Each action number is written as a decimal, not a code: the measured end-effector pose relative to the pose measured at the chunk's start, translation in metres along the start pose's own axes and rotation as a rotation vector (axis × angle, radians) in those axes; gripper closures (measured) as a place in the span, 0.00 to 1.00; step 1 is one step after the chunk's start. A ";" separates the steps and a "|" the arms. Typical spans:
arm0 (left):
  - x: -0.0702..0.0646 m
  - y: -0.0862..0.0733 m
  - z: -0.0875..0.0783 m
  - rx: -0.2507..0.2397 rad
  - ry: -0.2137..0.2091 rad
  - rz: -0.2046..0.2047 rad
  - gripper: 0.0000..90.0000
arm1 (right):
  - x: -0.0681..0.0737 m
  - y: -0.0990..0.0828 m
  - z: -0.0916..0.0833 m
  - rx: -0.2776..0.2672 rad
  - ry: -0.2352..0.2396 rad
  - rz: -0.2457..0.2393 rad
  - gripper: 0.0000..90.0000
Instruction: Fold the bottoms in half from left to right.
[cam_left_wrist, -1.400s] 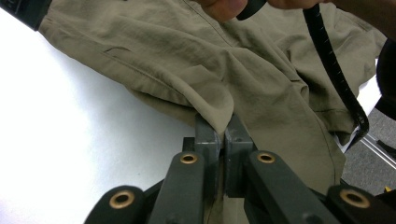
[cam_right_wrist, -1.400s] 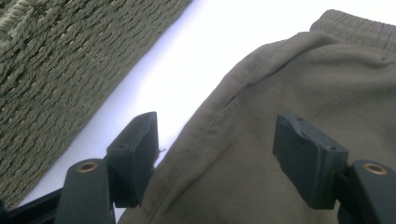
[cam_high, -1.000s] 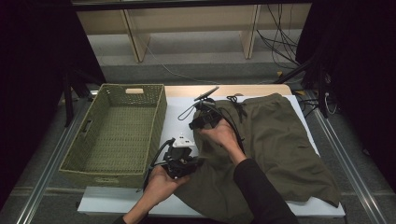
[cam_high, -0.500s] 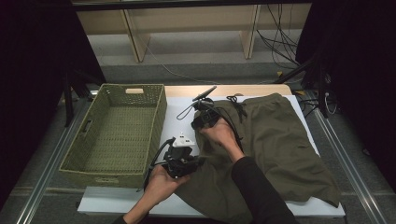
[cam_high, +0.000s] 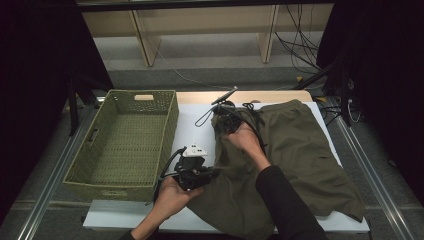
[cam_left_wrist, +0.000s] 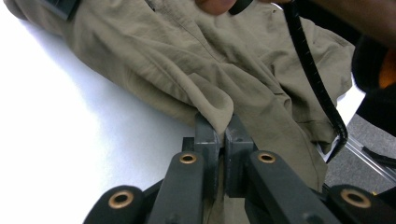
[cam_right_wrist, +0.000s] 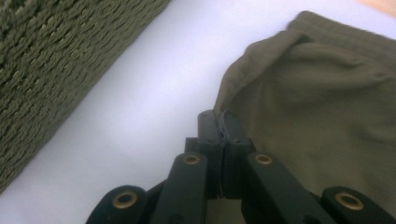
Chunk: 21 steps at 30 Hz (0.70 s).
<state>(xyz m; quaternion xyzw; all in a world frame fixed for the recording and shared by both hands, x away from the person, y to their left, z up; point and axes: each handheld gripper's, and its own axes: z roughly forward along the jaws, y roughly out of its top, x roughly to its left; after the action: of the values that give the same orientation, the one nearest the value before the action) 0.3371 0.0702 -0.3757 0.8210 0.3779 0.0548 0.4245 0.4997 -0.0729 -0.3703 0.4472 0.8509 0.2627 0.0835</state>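
High view: basket (cam_high: 125, 140); gripper views: both fingers pinch shorts (cam_left_wrist: 261, 74) edge.

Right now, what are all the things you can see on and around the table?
Olive-green fabric shorts: one, olive, spread over the table's right half.
Green woven basket: one, green, on the left, nothing inside.
White table top: one, white, under the shorts and basket.
Pale wooden shelving: one unit, beige, behind the table.
Black cables: several, black, on the floor at the back right.
Left gripper: one, black, shut on the shorts' near edge.
Right gripper: one, black, jaws just closed on the shorts' far edge.
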 end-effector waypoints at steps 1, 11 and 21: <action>0.000 0.002 0.000 -0.001 -0.010 -0.001 0.96 | -0.002 0.000 -0.005 -0.005 -0.006 -0.001 0.99; -0.028 0.045 0.003 -0.078 -0.114 0.032 0.95 | -0.029 0.001 -0.070 -0.059 -0.085 -0.022 0.99; -0.071 0.089 0.030 -0.088 -0.170 0.108 0.94 | -0.078 -0.020 -0.138 -0.110 -0.181 0.024 0.99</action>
<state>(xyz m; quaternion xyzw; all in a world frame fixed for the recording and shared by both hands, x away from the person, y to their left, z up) 0.3507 -0.0282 -0.3126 0.8224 0.2929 0.0245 0.4870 0.4794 -0.1967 -0.2715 0.4739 0.8189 0.2685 0.1813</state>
